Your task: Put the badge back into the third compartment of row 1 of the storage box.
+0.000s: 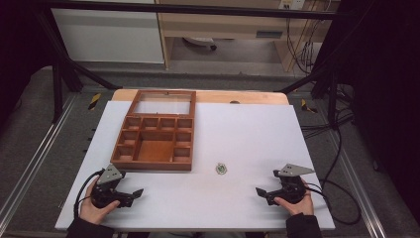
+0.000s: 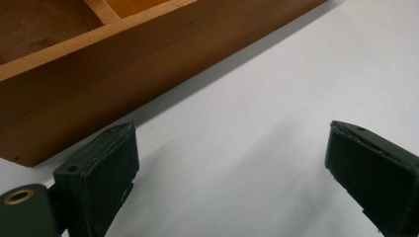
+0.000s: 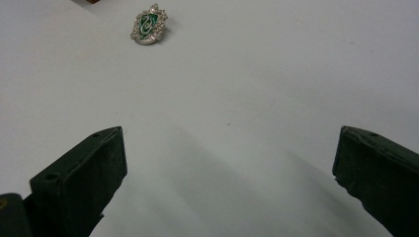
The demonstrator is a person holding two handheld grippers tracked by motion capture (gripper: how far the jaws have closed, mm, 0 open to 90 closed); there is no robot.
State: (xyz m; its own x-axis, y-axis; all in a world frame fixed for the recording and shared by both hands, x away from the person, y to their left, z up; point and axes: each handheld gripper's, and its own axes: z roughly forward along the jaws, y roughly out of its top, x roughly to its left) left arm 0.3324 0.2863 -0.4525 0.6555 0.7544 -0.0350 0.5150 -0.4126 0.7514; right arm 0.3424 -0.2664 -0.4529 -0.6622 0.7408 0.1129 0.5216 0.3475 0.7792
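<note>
Both grippers rest wide open and empty on the white table (image 1: 247,134), the left gripper (image 2: 232,173) right by the wooden box (image 1: 153,131), the right gripper (image 3: 230,177) with the little green badge (image 3: 148,23) well ahead between its jaws, probably lined up for an easy grab.
</note>
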